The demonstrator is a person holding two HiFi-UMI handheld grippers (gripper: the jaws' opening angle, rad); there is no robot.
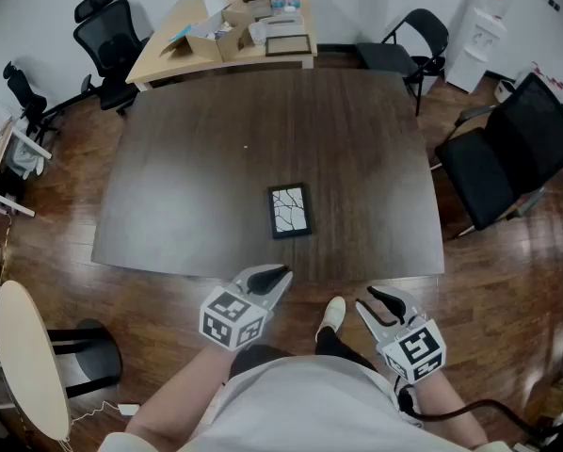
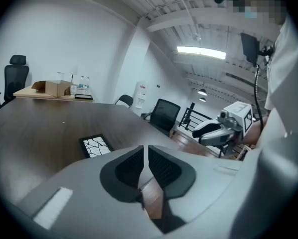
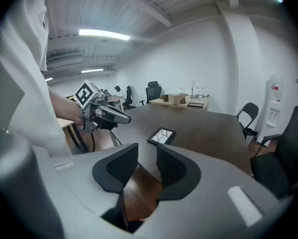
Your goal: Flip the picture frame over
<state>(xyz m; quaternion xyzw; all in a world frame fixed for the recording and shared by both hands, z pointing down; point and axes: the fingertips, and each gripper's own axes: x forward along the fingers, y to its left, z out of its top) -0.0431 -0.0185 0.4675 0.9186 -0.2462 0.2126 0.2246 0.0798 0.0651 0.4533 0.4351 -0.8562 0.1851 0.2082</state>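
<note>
Picture frame (image 1: 290, 211) (image 2: 95, 145) (image 3: 162, 136): one item, small, rectangular, with a plain black border around a white panel crossed by thin black branching lines. Lies flat, picture side up, on the dark wood worktop (image 1: 197, 158). Position: close to the near edge, about midway along it, well clear of both near corners. Long sides run roughly away from that edge, slightly askew. Nothing touches it.

Head view looks down; all share picture frame (image 1: 290, 211).
</note>
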